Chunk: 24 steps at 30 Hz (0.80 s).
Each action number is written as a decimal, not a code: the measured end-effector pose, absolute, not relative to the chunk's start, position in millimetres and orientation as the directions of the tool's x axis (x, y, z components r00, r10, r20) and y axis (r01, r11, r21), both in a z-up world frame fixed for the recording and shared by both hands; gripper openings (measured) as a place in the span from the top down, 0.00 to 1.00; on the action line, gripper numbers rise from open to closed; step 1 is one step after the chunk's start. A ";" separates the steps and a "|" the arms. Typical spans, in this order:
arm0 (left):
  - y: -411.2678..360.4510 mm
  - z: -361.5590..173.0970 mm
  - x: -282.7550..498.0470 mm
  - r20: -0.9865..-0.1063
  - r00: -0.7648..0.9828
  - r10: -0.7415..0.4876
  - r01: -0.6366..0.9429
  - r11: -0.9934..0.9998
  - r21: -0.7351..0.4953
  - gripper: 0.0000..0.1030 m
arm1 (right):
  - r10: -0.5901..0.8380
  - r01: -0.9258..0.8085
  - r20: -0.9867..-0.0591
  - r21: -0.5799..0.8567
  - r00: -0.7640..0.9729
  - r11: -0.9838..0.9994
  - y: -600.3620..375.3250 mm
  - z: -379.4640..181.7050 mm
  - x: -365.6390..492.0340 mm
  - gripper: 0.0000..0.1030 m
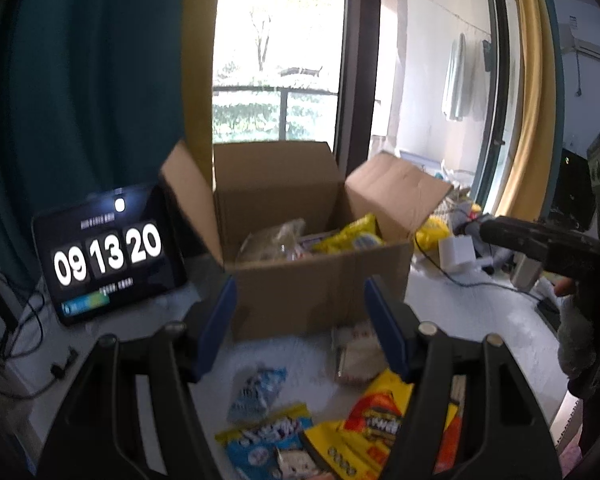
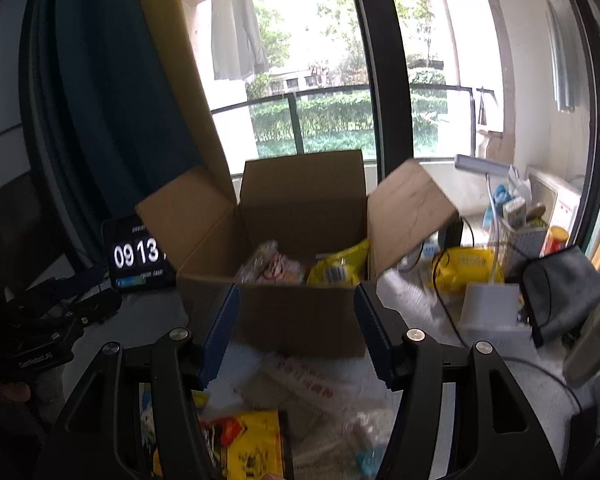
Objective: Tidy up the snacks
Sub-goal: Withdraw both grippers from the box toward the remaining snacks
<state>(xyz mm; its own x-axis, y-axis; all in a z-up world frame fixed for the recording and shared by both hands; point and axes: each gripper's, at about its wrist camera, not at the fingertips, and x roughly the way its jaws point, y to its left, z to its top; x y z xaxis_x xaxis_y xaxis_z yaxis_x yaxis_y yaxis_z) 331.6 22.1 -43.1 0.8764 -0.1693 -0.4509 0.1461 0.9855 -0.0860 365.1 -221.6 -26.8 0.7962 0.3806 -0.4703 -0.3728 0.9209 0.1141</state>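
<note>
An open cardboard box (image 1: 320,292) (image 2: 300,316) stands on the white table with its flaps up. Inside lie a clear bag of snacks (image 1: 276,240) (image 2: 272,266) and a yellow packet (image 1: 350,234) (image 2: 338,268). My left gripper (image 1: 302,334) is open and empty, just in front of the box. Below it lie loose snacks: a pale blue packet (image 1: 256,392), a blue bag (image 1: 268,440), a yellow bag (image 1: 376,424) and a clear wrapped pack (image 1: 356,356). My right gripper (image 2: 298,334) is also open and empty, over a yellow packet (image 2: 252,444) and a white wrapper (image 2: 308,384).
A tablet clock (image 1: 108,256) (image 2: 136,256) leans left of the box. To the right are a yellow pouch (image 2: 466,268), a white lamp base (image 2: 490,304), a grey pouch (image 2: 560,284) and cables. The other gripper (image 1: 556,248) shows at the right edge.
</note>
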 end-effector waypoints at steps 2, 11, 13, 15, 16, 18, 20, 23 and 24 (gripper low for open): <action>23.9 -52.9 325.8 -0.466 0.868 -0.171 0.142 0.985 -0.098 0.35 | 0.383 -0.377 -0.488 0.115 0.784 0.919 -221.2 -35.4 358.1 0.39; 31.1 -89.3 289.6 -0.523 0.835 -0.169 0.119 0.985 -0.128 0.35 | 0.393 -0.388 -0.569 0.137 0.722 0.911 -215.6 -79.6 323.8 0.39; 32.8 -99.4 278.1 -0.538 0.825 -0.171 0.114 0.984 -0.138 0.35 | 0.403 -0.397 -0.584 0.145 0.705 0.906 -213.1 -88.0 315.3 0.39; 35.3 -108.1 269.5 -0.551 0.818 -0.163 0.101 0.985 -0.140 0.35 | 0.409 -0.400 -0.597 0.156 0.690 0.903 -210.6 -95.9 306.8 0.39; 36.9 -113.9 264.9 -0.563 0.811 -0.158 0.092 0.985 -0.145 0.35 | 0.418 -0.406 -0.604 0.166 0.678 0.899 -208.6 -100.3 302.4 0.39; 40.7 -125.2 256.5 -0.587 0.793 -0.161 0.073 0.983 -0.170 0.35 | 0.432 -0.426 -0.622 0.171 0.653 0.889 -202.6 -108.3 295.8 0.39; 43.6 -135.8 248.3 -0.609 0.775 -0.170 0.060 0.979 -0.197 0.35 | 0.440 -0.446 -0.637 0.164 0.633 0.880 -197.0 -117.5 289.7 0.39; 43.4 -149.5 234.7 -0.637 0.751 -0.173 0.049 0.977 -0.208 0.35 | 0.445 -0.440 -0.661 0.189 0.605 0.878 -194.3 -131.6 288.2 0.39; 43.2 -153.7 230.4 -0.647 0.741 -0.178 0.047 0.976 -0.215 0.35 | 0.447 -0.433 -0.668 0.203 0.595 0.878 -194.2 -135.9 288.1 0.39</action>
<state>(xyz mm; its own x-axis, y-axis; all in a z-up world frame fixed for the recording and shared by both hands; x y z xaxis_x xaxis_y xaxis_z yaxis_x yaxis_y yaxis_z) 230.4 43.2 -153.7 0.7414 -0.1781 -0.6470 0.0467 0.9755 -0.2149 288.1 -194.2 -135.9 0.5947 0.4470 -0.6682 -0.4327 0.8785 0.2026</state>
